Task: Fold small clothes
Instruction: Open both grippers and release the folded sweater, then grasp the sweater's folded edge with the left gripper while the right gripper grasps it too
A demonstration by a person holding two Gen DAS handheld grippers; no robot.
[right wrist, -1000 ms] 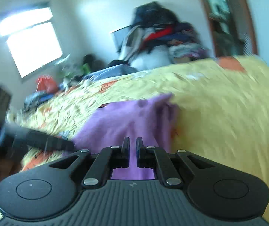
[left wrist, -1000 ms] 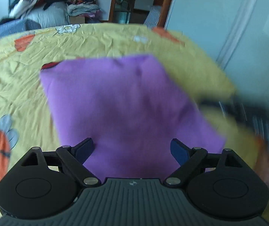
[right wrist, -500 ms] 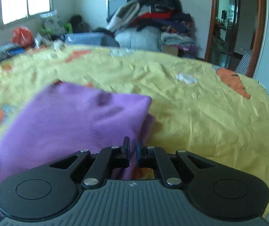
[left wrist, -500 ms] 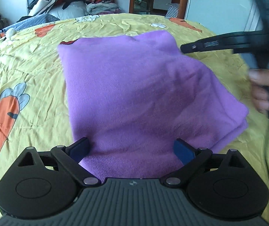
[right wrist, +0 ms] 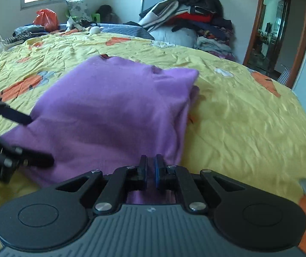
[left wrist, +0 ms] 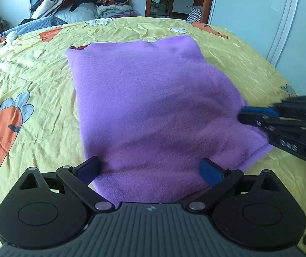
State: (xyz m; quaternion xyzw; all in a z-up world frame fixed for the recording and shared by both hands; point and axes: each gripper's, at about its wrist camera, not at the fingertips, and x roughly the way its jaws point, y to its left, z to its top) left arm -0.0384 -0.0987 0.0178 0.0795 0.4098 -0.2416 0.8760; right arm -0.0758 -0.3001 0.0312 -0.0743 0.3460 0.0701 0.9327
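The left gripper (left wrist: 150, 169) has just been opening, its jaws wide above the folded purple garment's (left wrist: 153, 107) near edge, gripping nothing. The right gripper (right wrist: 150, 169), jaws together and empty, hovers at the garment's side, probably smoothing it on the yellow bedspread (left wrist: 35, 75).

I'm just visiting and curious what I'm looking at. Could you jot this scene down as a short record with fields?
place: bed with a yellow carrot-print sheet
garment: purple cloth, folded, lying flat on the sheet
left claw: wide open, near edge of the cloth between its fingers, not gripped; has just been opening
right claw: shut, at the cloth's right edge
background: heap of clothes, doorway
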